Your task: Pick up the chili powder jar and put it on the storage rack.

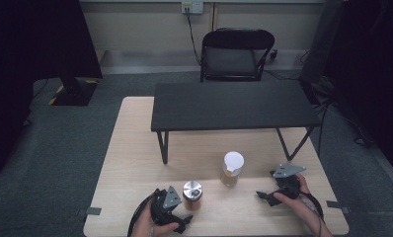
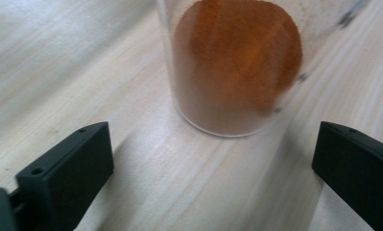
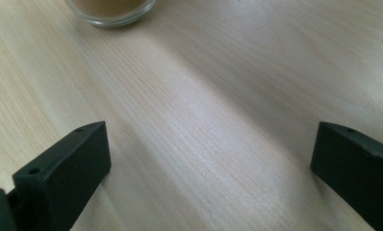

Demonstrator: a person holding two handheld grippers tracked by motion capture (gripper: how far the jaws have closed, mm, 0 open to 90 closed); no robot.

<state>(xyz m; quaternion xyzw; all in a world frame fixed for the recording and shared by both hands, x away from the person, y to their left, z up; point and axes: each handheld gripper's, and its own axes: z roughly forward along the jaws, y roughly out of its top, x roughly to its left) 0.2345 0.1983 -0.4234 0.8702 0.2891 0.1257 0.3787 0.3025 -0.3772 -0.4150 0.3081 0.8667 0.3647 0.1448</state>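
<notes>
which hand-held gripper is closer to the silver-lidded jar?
Left. The left hand-held gripper sits just beside the silver-lidded jar, jaws open toward it. The right hand-held gripper is farther off, past the white-lidded jar.

Black two-jaw tool (image 1: 180, 220) and tool (image 1: 264, 196), grey triangular plates, seemingly black trailing cables.

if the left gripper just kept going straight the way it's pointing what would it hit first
Most likely the clear glass jar of orange-brown powder with a silver lid, standing on the light wooden table just ahead of the open left gripper. Nothing lies between them, though the gap's depth is hard to judge.
</notes>
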